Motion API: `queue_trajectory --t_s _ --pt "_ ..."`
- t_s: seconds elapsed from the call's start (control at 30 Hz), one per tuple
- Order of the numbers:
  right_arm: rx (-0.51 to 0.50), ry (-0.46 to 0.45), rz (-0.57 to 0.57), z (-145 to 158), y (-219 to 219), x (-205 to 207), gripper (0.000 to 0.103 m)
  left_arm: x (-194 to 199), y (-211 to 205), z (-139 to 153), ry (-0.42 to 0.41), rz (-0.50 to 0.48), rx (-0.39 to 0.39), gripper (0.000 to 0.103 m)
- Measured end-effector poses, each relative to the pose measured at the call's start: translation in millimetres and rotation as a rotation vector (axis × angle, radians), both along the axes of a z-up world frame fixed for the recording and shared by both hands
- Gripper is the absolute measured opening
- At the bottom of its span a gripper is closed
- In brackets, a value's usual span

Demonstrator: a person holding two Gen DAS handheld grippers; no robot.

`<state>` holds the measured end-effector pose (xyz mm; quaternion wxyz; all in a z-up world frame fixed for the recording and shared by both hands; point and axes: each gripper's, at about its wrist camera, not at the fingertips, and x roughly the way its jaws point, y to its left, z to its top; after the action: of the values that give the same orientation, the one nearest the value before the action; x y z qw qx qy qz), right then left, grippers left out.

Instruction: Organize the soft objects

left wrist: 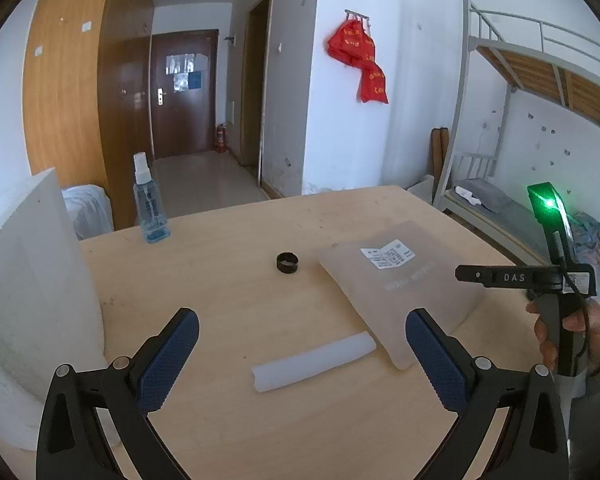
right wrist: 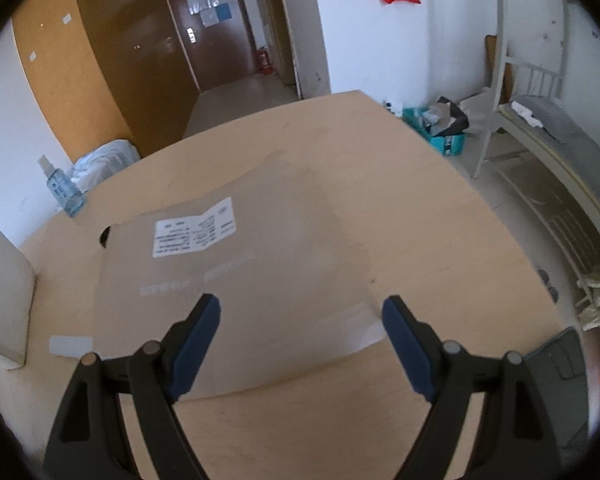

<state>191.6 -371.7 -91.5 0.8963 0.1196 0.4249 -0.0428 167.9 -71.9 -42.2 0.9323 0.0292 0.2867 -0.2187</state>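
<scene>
Two grippers, both with jaws wide and empty: your left gripper [left wrist: 302,340] hovers above the white tube [left wrist: 314,361] near the table's [left wrist: 228,300] front edge, your right gripper [right wrist: 301,320] over the translucent sheet [right wrist: 260,280] mid-table.

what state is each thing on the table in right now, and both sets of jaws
left gripper: jaws open, empty
right gripper: jaws open, empty, over the sheet
sheet: flat on the table, near edge curling
white tube: lying on its side
black ring: flat, apart from the sheet
spray bottle: upright, capped
</scene>
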Motion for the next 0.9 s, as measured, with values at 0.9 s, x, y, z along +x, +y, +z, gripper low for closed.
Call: queue_trajectory --t_s 0.9 --pt "0.089 0.001 0.032 -11 -5 -15 0.086 -3 6 1 -0.02 0.001 -0.035 0.103"
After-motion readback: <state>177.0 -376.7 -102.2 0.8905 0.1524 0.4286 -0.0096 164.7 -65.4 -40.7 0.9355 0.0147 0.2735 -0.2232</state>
